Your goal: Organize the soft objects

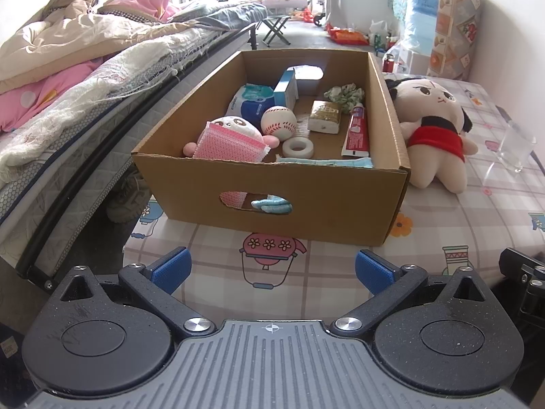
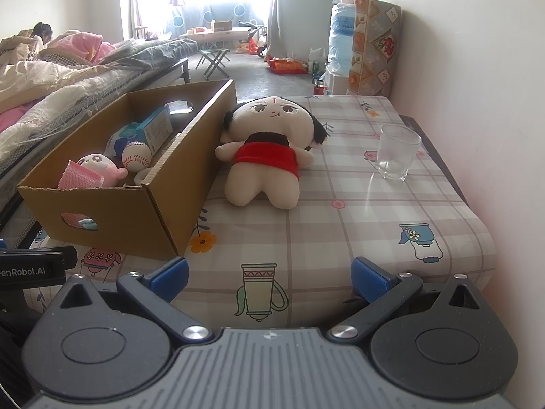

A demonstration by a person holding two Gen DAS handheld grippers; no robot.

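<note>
A cardboard box (image 1: 272, 184) (image 2: 112, 211) stands on the checked tablecloth. Inside it are a pink panda plush (image 1: 235, 136) (image 2: 95, 167), a baseball (image 1: 278, 121) (image 2: 136, 156), a tape roll (image 1: 298, 147), a toothpaste tube (image 1: 356, 129), a green scrunchie (image 1: 344, 93), tissue packs (image 1: 252, 100) and a blue cloth (image 1: 327, 162). A beige plush doll in a red top (image 1: 432, 126) (image 2: 269, 156) lies on the table just right of the box. My left gripper (image 1: 270, 271) is open and empty in front of the box. My right gripper (image 2: 269, 272) is open and empty, short of the doll.
A clear glass (image 2: 396, 151) (image 1: 514, 146) stands on the table at the right, near the wall. A bed with quilts (image 1: 85, 68) runs along the left. The right gripper's body (image 1: 524, 279) shows at the left view's right edge.
</note>
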